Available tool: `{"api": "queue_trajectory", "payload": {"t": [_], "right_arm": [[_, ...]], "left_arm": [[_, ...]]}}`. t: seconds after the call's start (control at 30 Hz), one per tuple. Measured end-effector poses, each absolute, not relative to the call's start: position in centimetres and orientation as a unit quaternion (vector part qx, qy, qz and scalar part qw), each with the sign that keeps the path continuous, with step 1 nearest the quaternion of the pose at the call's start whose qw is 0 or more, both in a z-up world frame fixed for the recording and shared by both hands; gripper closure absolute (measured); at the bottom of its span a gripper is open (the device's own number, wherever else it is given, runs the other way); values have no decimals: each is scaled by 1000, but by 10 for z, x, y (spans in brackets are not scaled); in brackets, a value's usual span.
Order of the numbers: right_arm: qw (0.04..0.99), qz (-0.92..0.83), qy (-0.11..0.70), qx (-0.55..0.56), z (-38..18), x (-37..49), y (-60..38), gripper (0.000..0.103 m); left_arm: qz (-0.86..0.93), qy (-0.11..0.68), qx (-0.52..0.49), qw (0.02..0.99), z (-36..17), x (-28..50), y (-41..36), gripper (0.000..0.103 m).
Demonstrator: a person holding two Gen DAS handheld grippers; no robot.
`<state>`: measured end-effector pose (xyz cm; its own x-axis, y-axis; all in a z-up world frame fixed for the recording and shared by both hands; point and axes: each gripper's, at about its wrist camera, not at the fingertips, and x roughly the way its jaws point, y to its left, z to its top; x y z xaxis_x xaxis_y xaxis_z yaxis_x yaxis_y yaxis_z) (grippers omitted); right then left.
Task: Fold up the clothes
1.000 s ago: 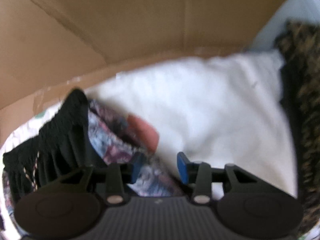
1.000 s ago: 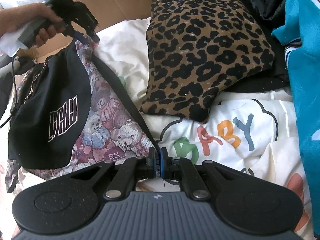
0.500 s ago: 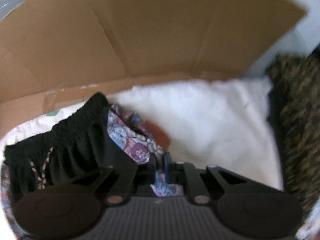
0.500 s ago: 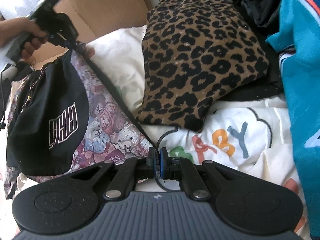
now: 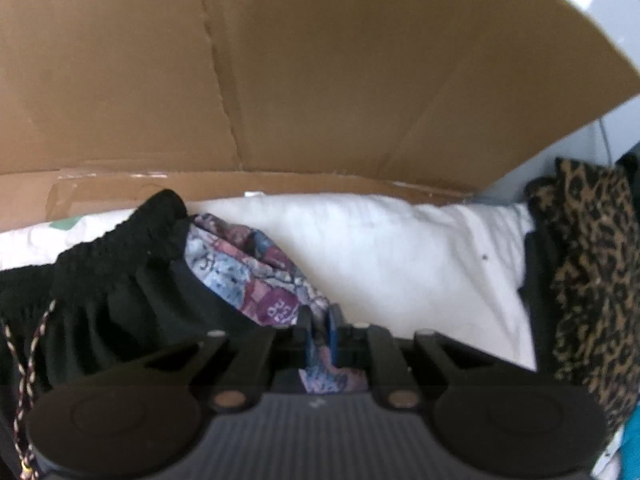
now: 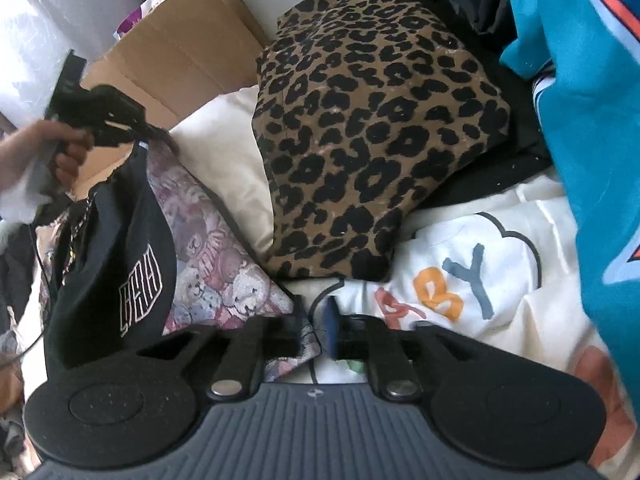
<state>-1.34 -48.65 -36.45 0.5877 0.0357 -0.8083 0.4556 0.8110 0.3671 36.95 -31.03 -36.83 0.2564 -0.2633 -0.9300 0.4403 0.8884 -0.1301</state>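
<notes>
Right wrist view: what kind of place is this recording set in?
Probably a bedroom or laundry corner at home: clothes piled on a printed white bedsheet, a leopard-print garment, and a flattened cardboard box behind.

two tongs (image 5: pixel 319 330) (image 6: pixel 316 330), one leopard-print garment (image 6: pixel 372 140), one cardboard sheet (image 5: pixel 320 80)

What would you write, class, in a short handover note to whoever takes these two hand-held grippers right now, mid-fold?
Left hand-held gripper: shut on the bear-print shorts near the black waistband, holding that end up.
Right hand-held gripper: jaws have just been opening; the shorts' lower corner lies at its left finger, no longer pinched.
Shorts lie on the white bedding, beside the leopard-print garment and the teal garment.
Done: the shorts look doubled lengthwise.
Left: probably regrip, fold again, then the other clothes.
</notes>
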Motion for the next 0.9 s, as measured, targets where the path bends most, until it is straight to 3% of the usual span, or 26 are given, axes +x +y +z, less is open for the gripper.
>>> {"api": "queue_trajectory", "payload": {"t": [0.03, 0.17, 0.27, 0.4, 0.73, 0.8, 0.9], "right_arm": [[846, -125, 438, 277, -366, -12, -485, 63], [841, -104, 456, 274, -383, -1, -480, 64], [834, -97, 466, 279, -394, 3, -478, 65], [835, -87, 472, 269, -399, 8, -474, 74], [837, -76, 476, 260, -404, 12, -468, 81], [835, -73, 478, 260, -405, 14, -469, 91], [835, -66, 483, 253, -403, 17, -470, 100]], "left_arm": [[-223, 568, 81, 788, -372, 369, -312, 88], [-228, 559, 68, 794, -365, 366, -311, 81], [-241, 551, 60, 797, -353, 362, -309, 64], [-238, 564, 56, 789, -348, 362, -312, 64], [-170, 632, 98, 750, -387, 358, -345, 62], [-162, 643, 94, 742, -397, 360, -344, 62], [-156, 637, 100, 748, -401, 361, -342, 74]]}}
